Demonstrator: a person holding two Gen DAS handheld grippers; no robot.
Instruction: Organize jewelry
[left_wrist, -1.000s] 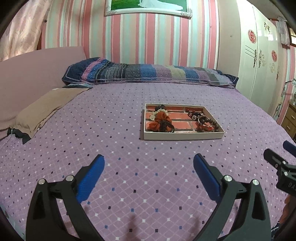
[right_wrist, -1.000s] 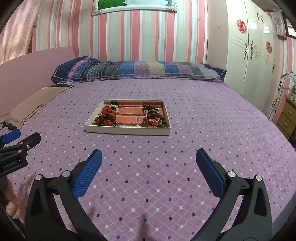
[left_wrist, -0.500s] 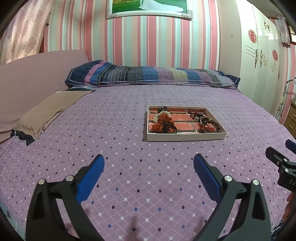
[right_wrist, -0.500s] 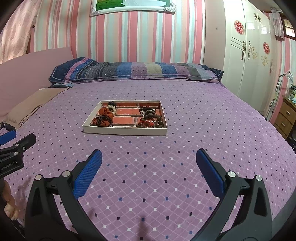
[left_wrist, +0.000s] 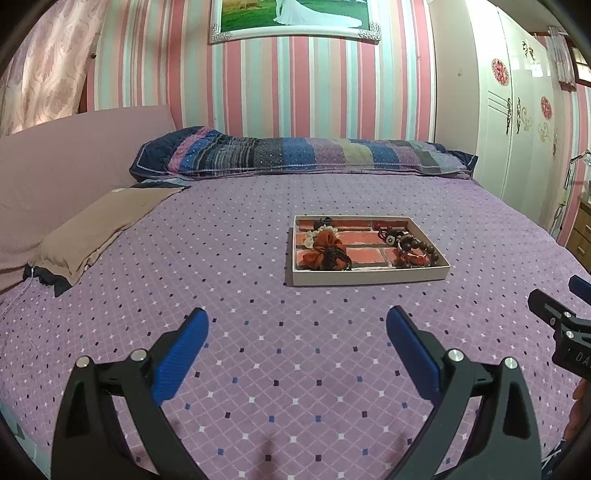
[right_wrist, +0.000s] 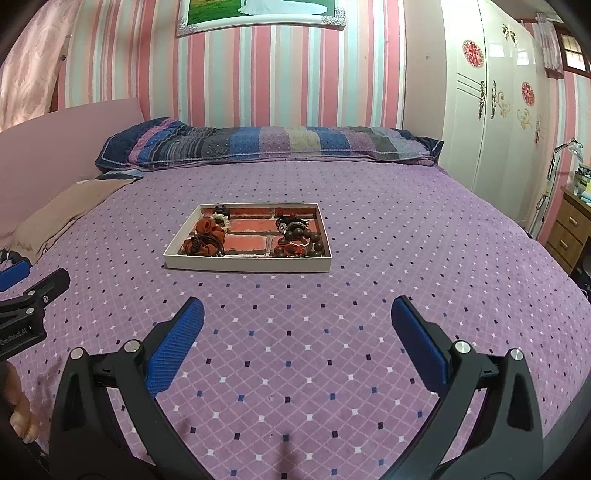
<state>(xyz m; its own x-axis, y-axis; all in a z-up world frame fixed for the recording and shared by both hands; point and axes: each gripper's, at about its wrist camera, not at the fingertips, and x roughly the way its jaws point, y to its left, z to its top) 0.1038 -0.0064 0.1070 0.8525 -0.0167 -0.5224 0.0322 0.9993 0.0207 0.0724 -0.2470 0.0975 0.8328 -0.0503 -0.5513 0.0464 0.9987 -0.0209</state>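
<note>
A shallow cream tray (left_wrist: 369, 277) (right_wrist: 243, 263) with a red brick-pattern floor lies on the purple bed. In its left part lie orange scrunchies (left_wrist: 324, 248) (right_wrist: 207, 236). In its right part lies a dark wooden bead bracelet (left_wrist: 413, 248) (right_wrist: 301, 240) with other small pieces. My left gripper (left_wrist: 297, 334) is open and empty, well in front of the tray. My right gripper (right_wrist: 297, 325) is open and empty, also short of the tray. Each gripper shows at the edge of the other's view.
A purple dotted bedspread (left_wrist: 229, 258) covers the bed. A striped pillow (left_wrist: 295, 155) lies at the head, a tan folded cloth (left_wrist: 96, 229) at the left. A white wardrobe (right_wrist: 491, 122) and a wooden drawer unit (right_wrist: 569, 229) stand at the right.
Both grippers have tilted up and drawn back a little, so the tray sits lower and smaller in view. Both stay open and empty.
</note>
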